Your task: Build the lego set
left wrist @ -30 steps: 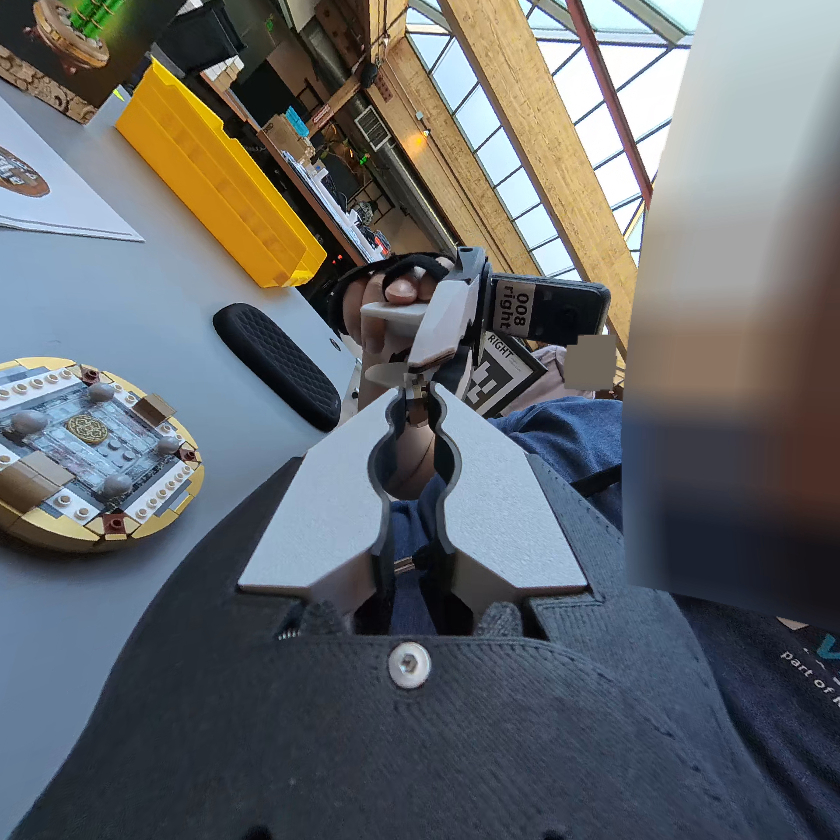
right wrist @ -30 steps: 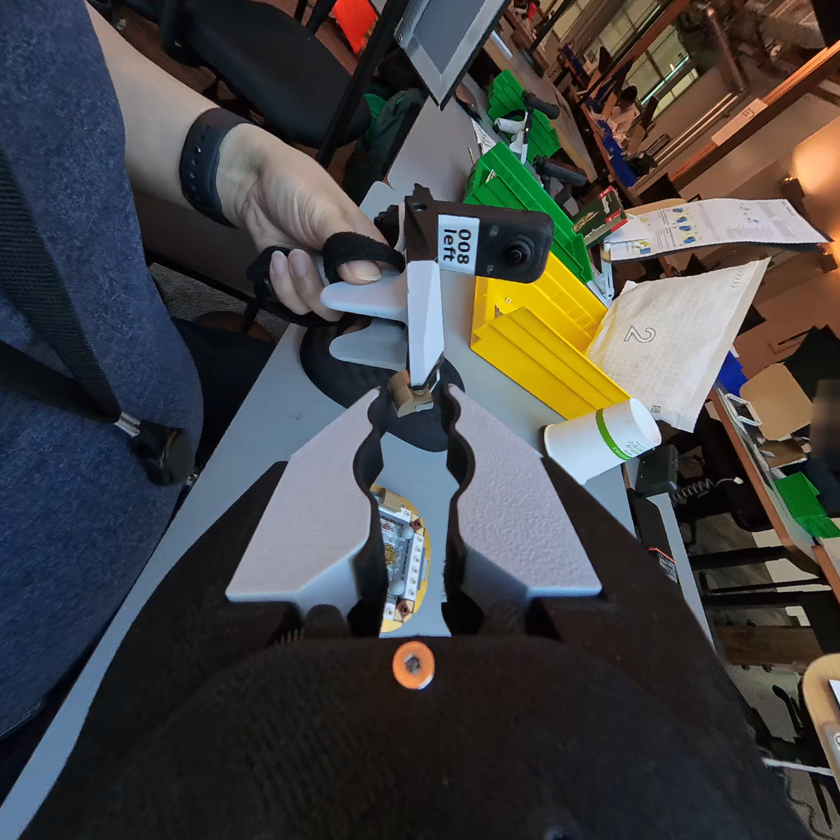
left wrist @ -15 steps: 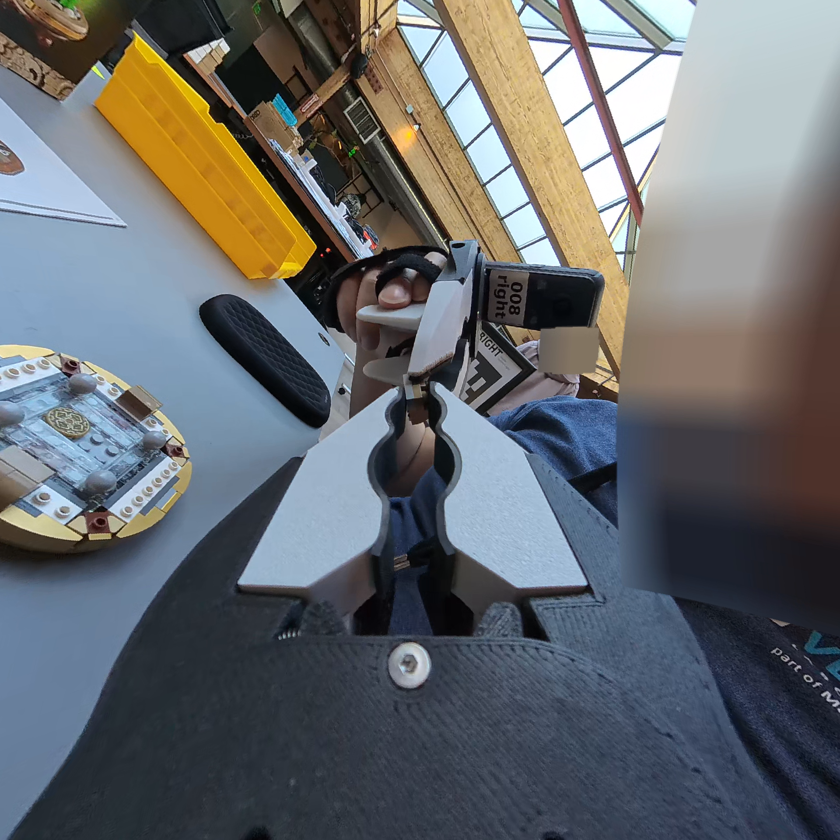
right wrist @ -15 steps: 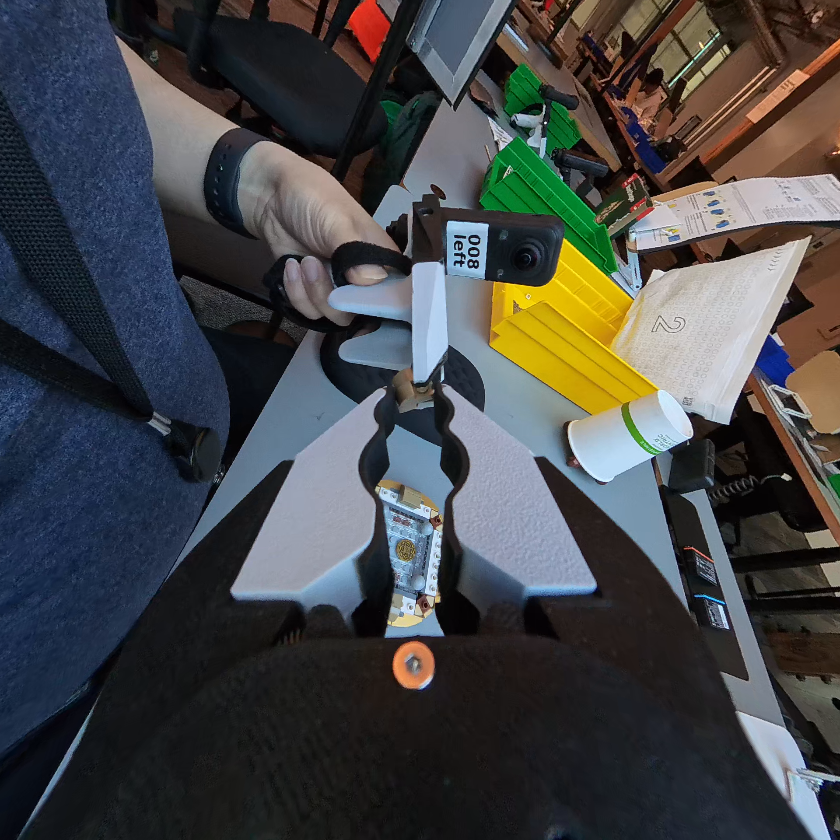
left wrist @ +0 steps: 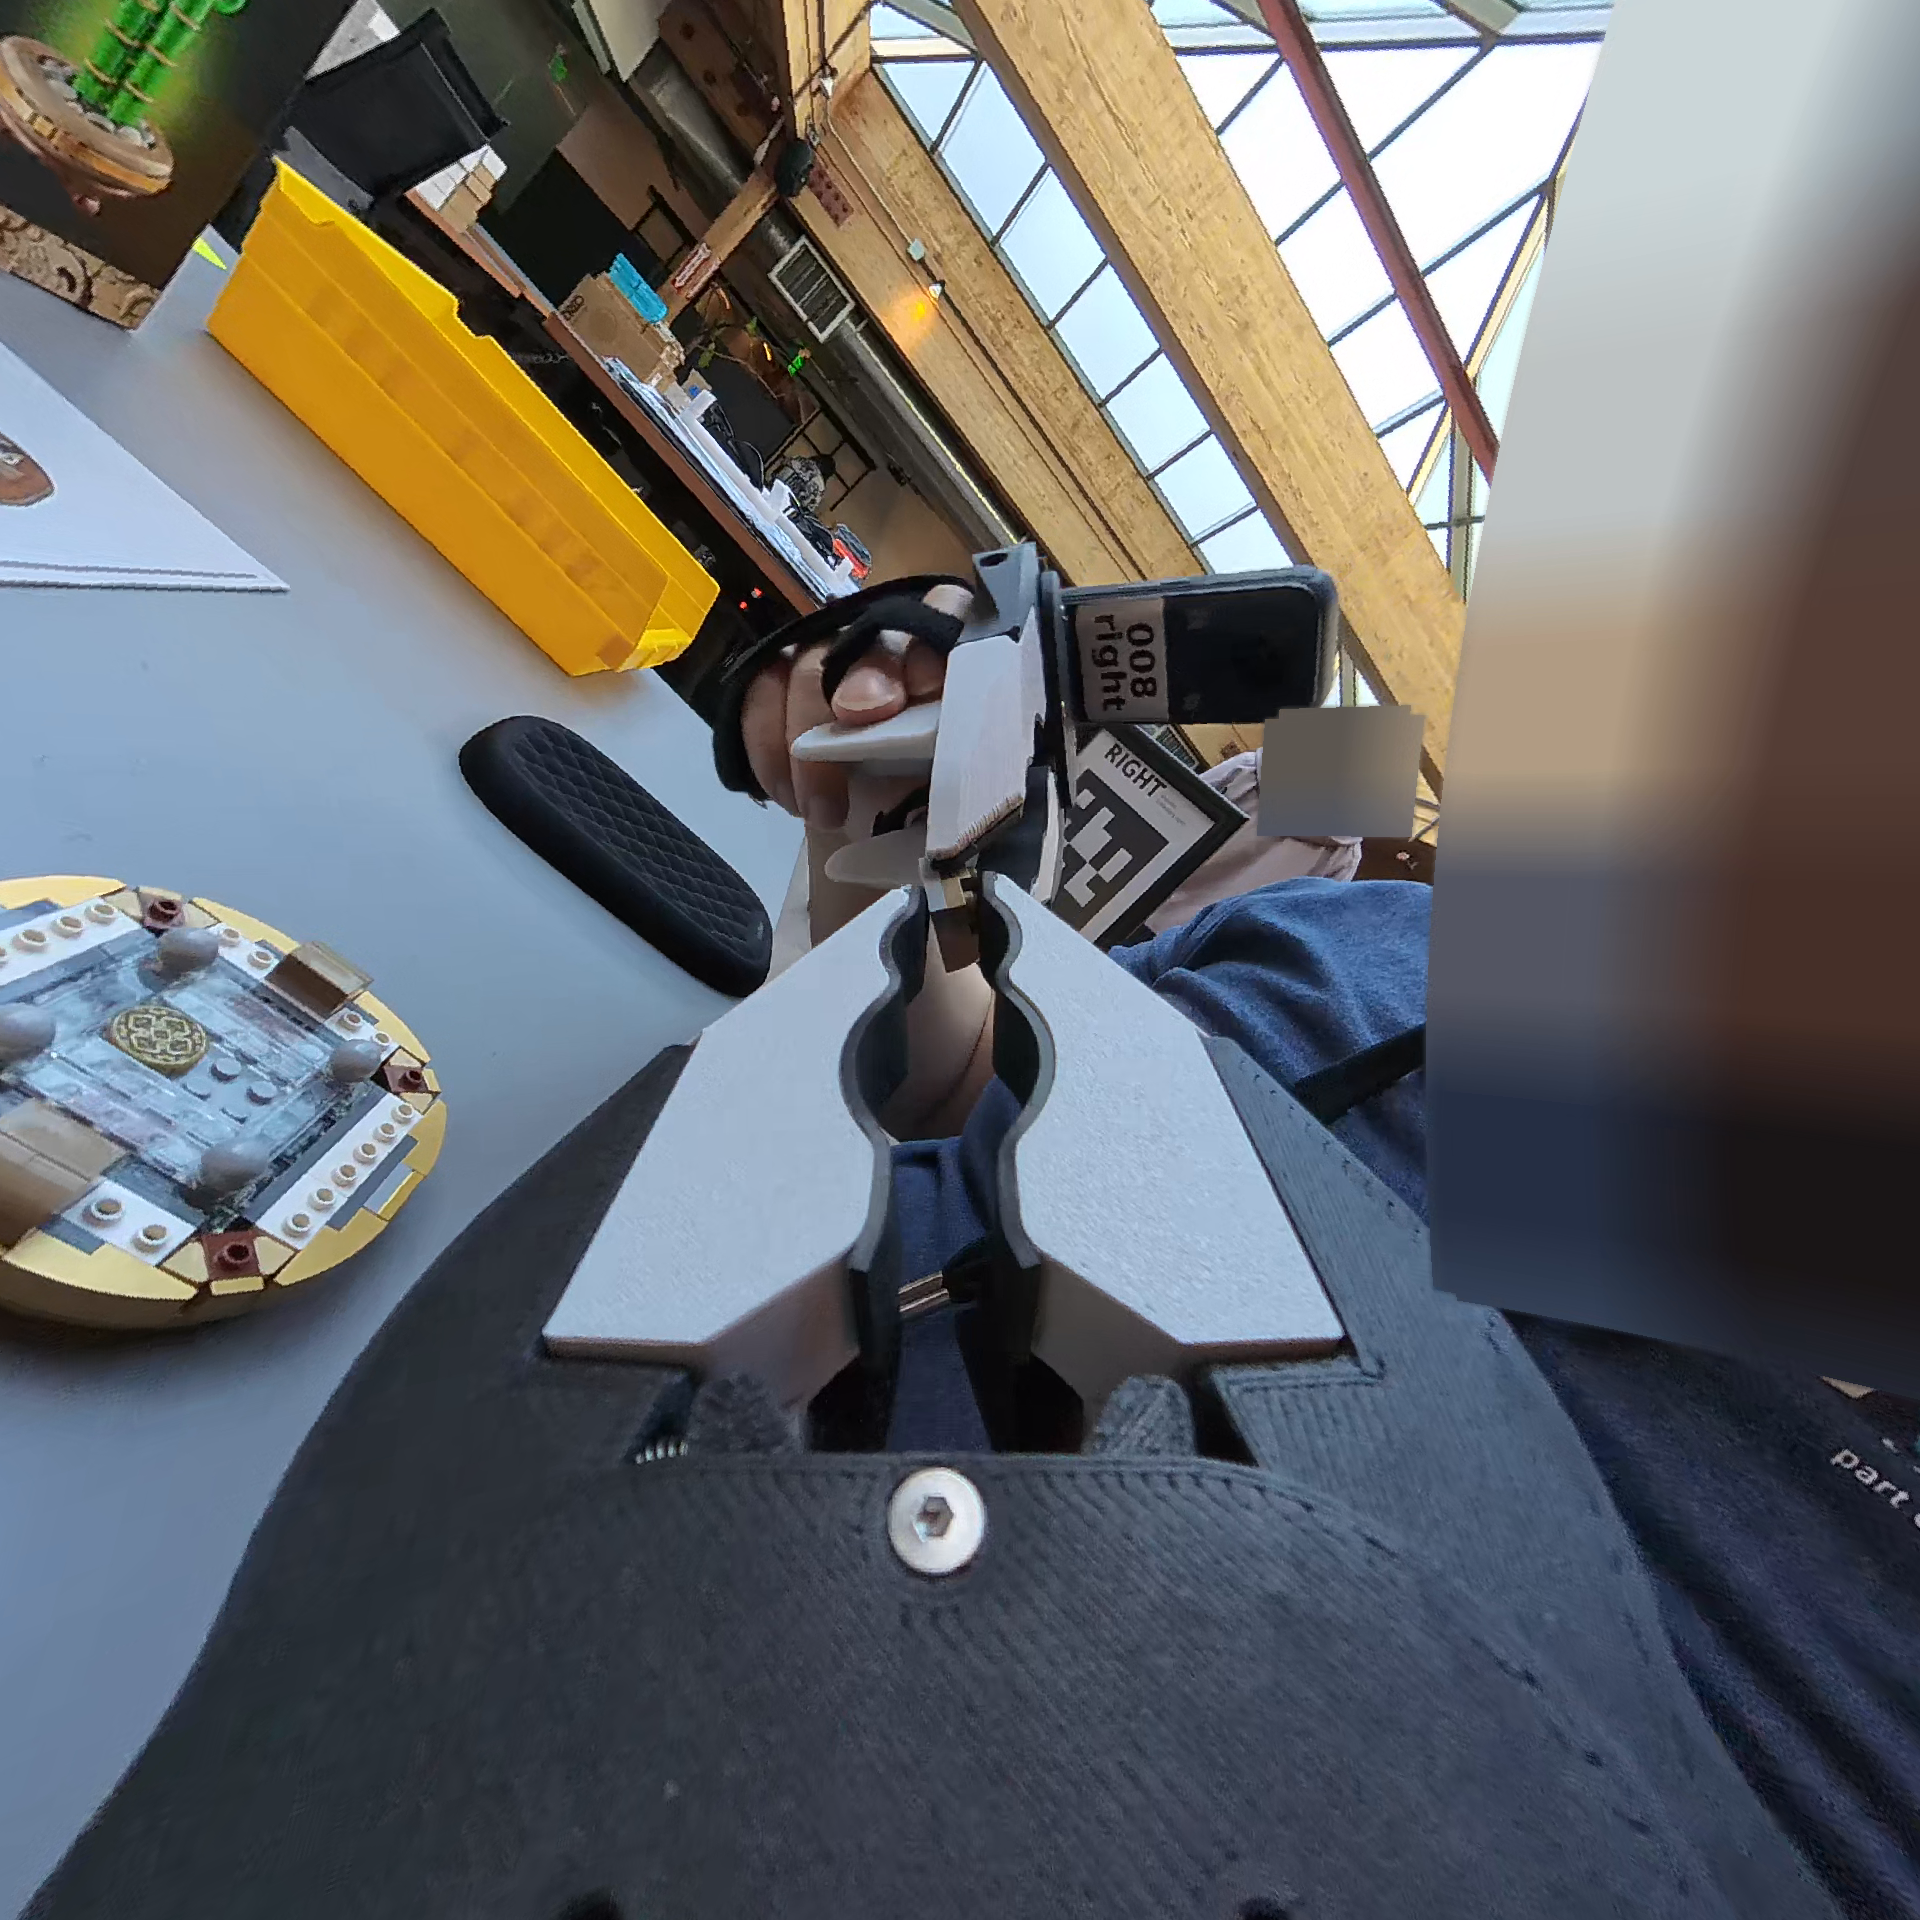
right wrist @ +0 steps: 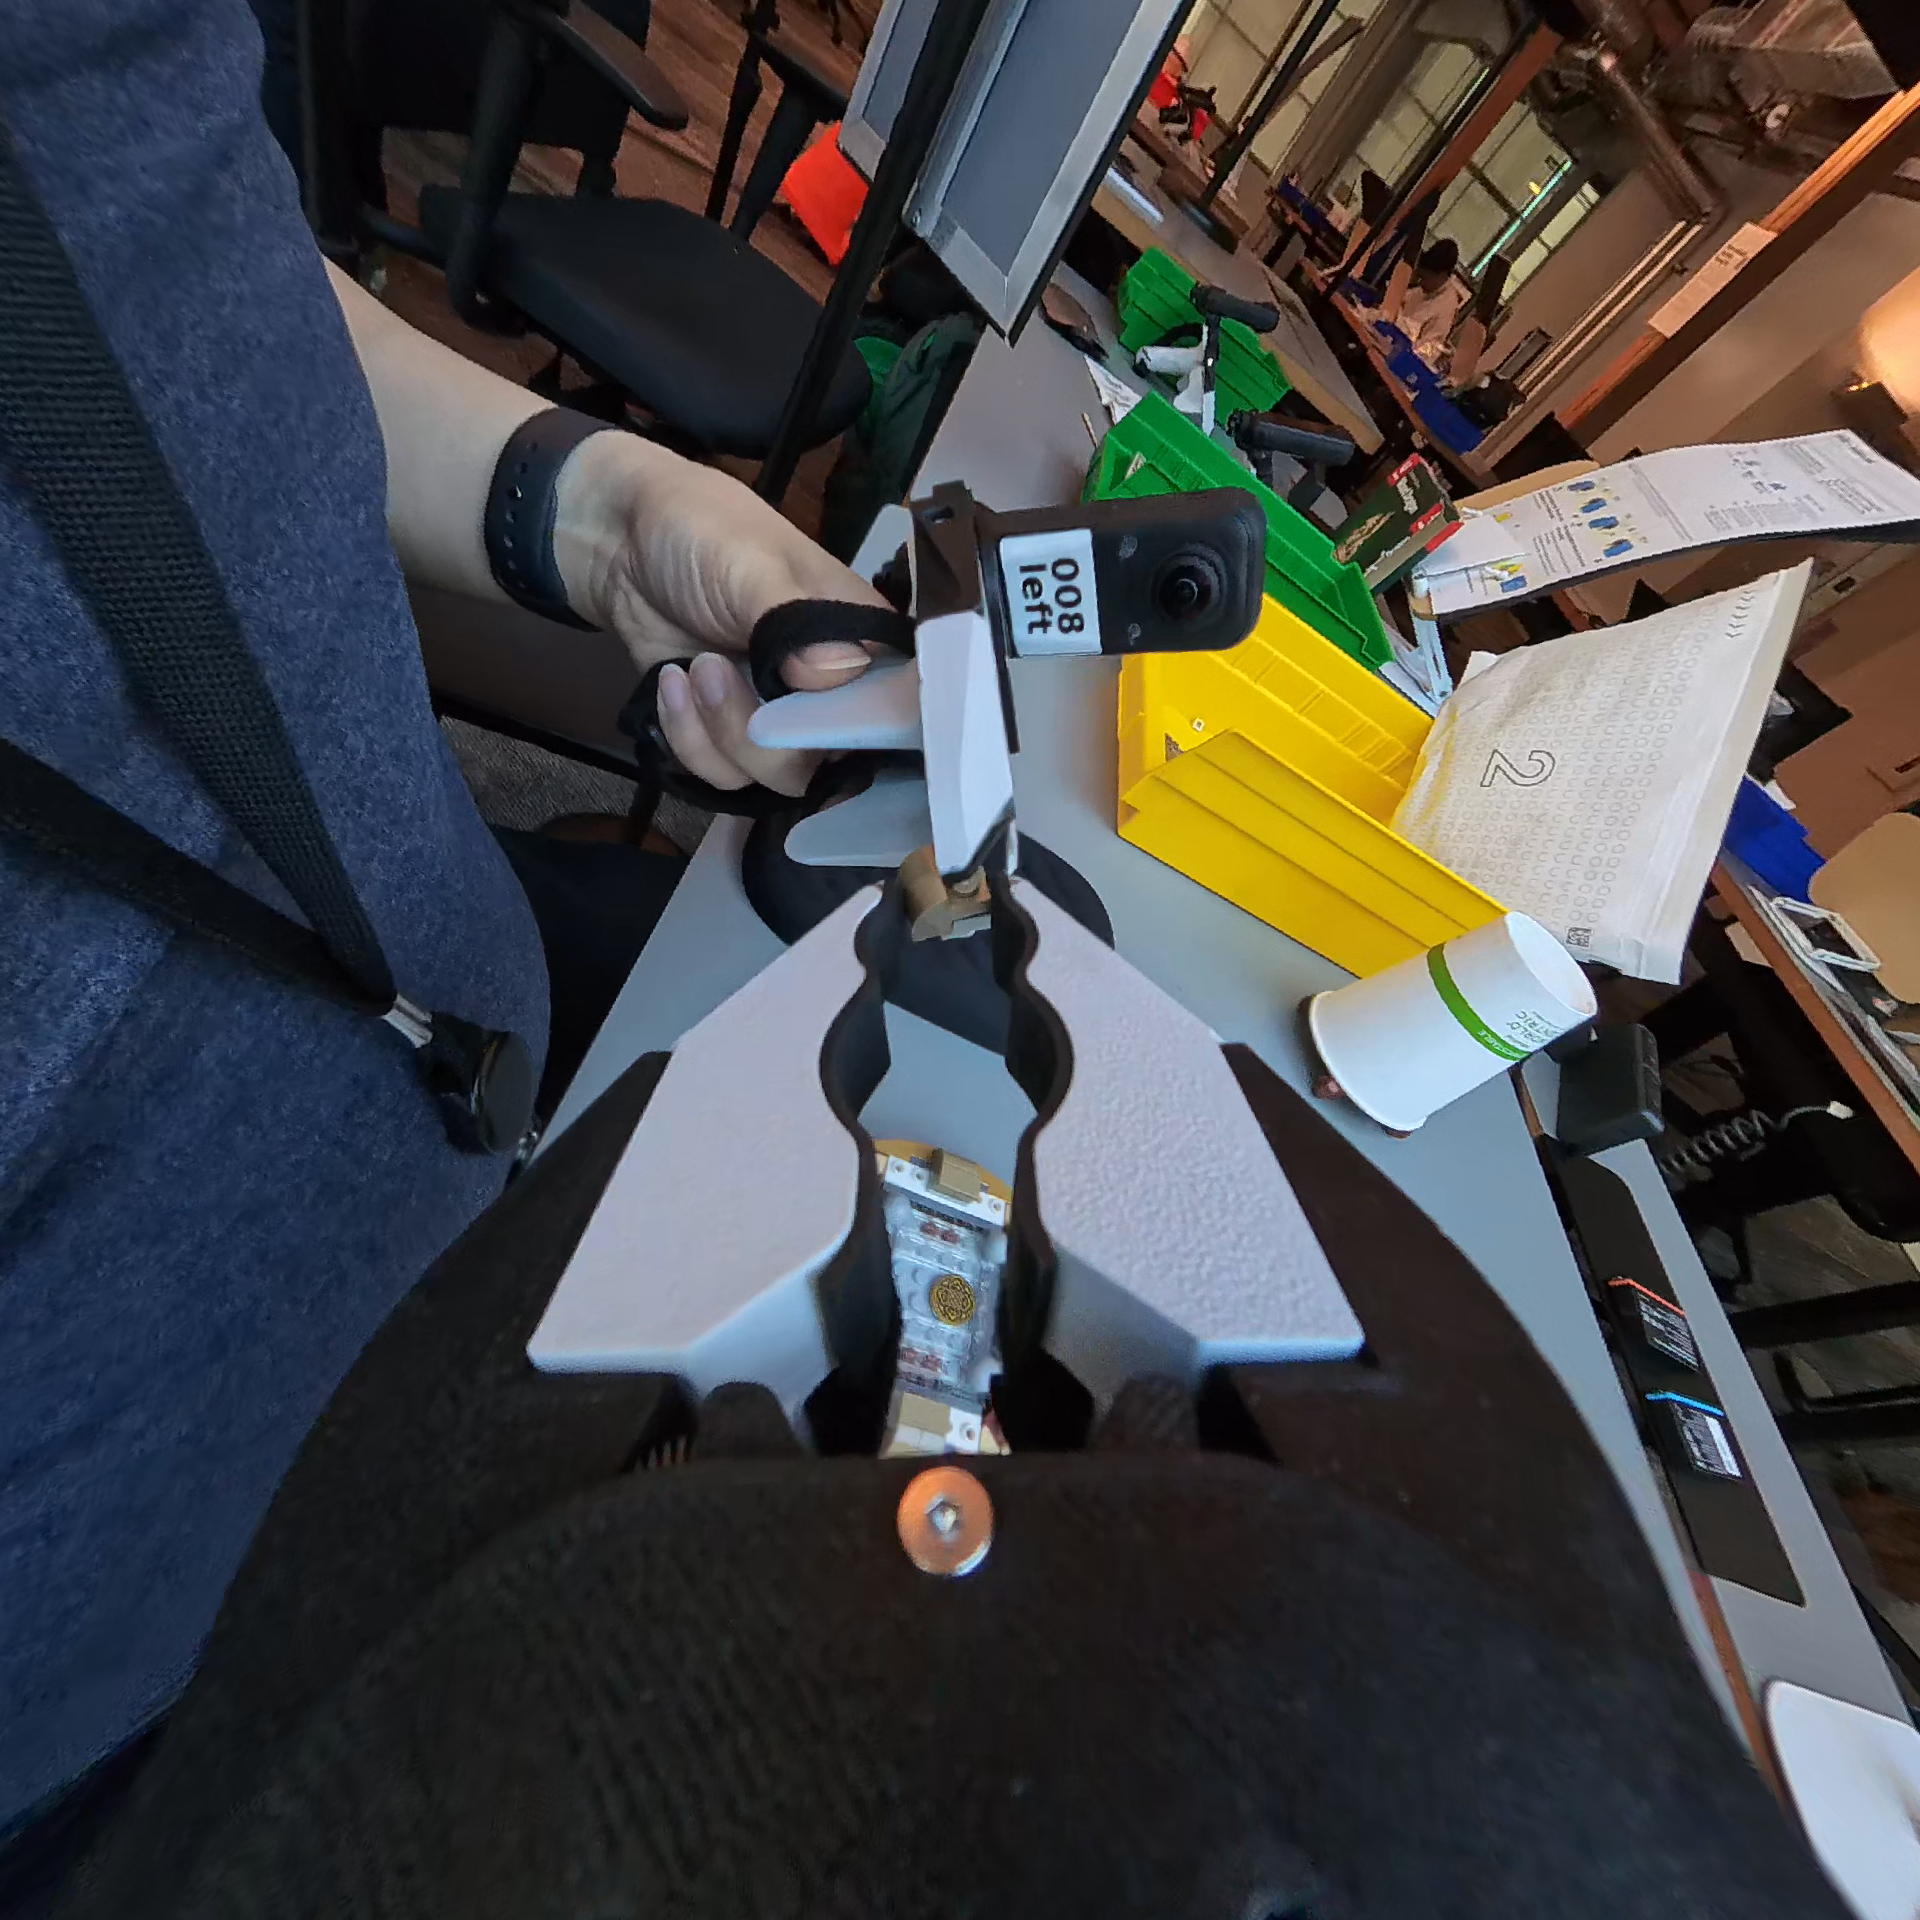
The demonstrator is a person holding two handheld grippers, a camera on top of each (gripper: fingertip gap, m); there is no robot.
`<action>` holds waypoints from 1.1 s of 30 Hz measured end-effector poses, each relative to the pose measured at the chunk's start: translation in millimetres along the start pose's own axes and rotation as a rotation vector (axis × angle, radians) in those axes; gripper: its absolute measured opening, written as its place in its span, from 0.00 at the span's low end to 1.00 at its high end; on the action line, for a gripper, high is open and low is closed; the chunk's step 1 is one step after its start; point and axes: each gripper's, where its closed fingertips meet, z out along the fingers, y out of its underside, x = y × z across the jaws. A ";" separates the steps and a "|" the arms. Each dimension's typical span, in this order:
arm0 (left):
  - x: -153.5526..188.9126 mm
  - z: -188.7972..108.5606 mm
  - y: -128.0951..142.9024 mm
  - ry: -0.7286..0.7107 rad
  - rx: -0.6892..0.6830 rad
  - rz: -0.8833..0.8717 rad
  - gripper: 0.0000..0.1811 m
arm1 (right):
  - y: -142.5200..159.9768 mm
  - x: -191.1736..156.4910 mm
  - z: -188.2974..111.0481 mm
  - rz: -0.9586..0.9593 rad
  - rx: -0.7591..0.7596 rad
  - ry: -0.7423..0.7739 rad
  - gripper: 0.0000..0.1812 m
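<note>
Both grippers meet tip to tip above the grey table [left wrist: 208,727]. A small tan lego piece [right wrist: 937,906] sits between them. My right gripper [right wrist: 943,902] is shut on it. My left gripper [left wrist: 951,902] is shut on the same piece [left wrist: 951,902] from the opposite side. The left gripper shows edge-on in the right wrist view [right wrist: 971,857], and the right gripper in the left wrist view [left wrist: 971,842]. The round gold-rimmed lego base [left wrist: 187,1091] lies on the table below, seen through the gap between my right fingers [right wrist: 940,1299].
A yellow bin [left wrist: 447,436] and a black wrist rest [left wrist: 623,852] lie behind the base. A tipped paper cup [right wrist: 1444,1029], a white bag [right wrist: 1590,790] and green bins [right wrist: 1226,488] are farther off. A booklet [left wrist: 83,499] lies at the left. The person's torso is close. Left and right tips are no more than a few centimetres apart. From either gripper's tips it is about 15 cm to the round gold-rimmed lego base [left wrist: 187,1091]. Look for it in the right wrist view [right wrist: 925,1270] too.
Both grippers stay tip to tip on the tan piece. The pair has shifted slightly over the table, so more of the round base shows between my right fingers.
</note>
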 end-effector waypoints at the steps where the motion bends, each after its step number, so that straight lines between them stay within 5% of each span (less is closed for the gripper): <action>1: 1.5 0.4 -0.1 0.004 -0.001 0.009 0.04 | -1.6 -0.1 -0.7 0.012 0.013 0.000 0.09; 18: 2.2 0.0 0.4 -0.032 -0.006 0.086 0.04 | -1.6 0.1 0.1 0.048 0.028 0.050 0.09; 33: 7.9 -3.5 0.4 -0.076 -0.014 0.241 0.04 | -7.9 1.1 2.8 -0.112 -0.012 0.205 0.09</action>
